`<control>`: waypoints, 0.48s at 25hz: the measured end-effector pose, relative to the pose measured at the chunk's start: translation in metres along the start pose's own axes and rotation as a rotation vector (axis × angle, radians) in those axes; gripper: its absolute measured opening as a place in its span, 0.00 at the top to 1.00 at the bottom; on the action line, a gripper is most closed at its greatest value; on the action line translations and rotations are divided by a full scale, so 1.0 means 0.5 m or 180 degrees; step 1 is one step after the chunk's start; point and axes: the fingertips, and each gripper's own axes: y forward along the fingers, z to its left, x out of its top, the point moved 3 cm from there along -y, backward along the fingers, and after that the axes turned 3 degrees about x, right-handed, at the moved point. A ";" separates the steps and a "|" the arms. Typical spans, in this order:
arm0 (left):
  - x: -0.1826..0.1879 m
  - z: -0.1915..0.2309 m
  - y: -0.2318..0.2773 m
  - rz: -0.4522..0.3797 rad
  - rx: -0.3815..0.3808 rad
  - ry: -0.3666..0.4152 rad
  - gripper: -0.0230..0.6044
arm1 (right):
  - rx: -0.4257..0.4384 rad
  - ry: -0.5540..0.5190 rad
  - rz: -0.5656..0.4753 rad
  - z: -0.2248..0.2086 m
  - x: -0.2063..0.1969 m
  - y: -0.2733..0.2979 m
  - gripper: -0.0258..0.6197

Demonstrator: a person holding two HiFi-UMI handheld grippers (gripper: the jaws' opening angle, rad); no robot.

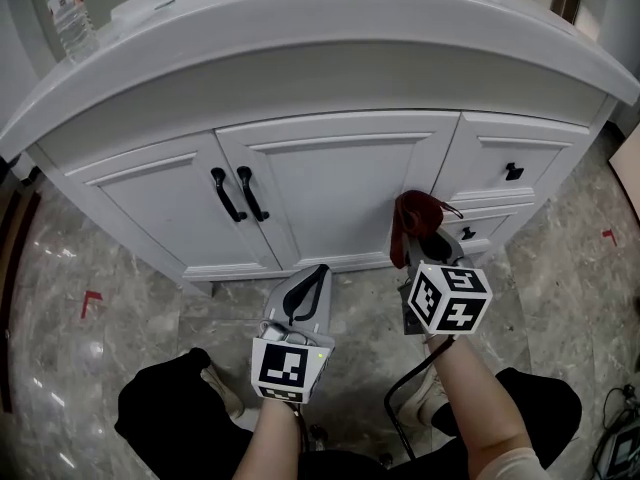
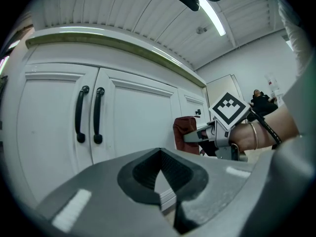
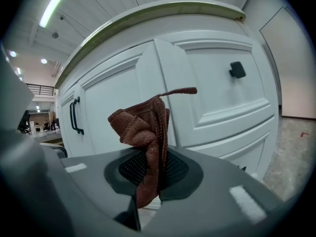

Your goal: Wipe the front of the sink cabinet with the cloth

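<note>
The white sink cabinet [image 1: 330,178] fills the far side, with two doors and black handles [image 1: 238,193]. My right gripper [image 1: 425,243] is shut on a dark red cloth [image 1: 412,218], which stands bunched above the jaws close to the cabinet front, at the strip between the right door and the drawers. In the right gripper view the cloth [image 3: 143,125] is pinched between the pads, just short of the cabinet [image 3: 217,98]. My left gripper [image 1: 312,276] is shut and empty, low in front of the right door. The left gripper view shows the cloth [image 2: 185,130] at right.
A water bottle [image 1: 70,8] stands on the countertop at back left. Drawers with a black knob [image 1: 513,171] are at the right. Grey marble floor [image 1: 120,268] with a red tape mark [image 1: 90,303] lies below. A black cable [image 1: 400,388] hangs by my right forearm.
</note>
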 end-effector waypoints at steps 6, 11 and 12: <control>-0.012 0.110 -0.064 0.0008 0.0359 -0.0211 0.96 | 0.0604 -0.0150 0.0194 0.177 -0.084 0.064 0.82; -0.017 0.178 -0.109 0.0001 0.0558 -0.0303 0.96 | 0.0965 -0.0154 0.0275 0.317 -0.117 0.112 0.82; -0.019 0.186 -0.114 0.0003 0.0572 -0.0310 0.96 | 0.1021 -0.0137 0.0279 0.339 -0.118 0.119 0.82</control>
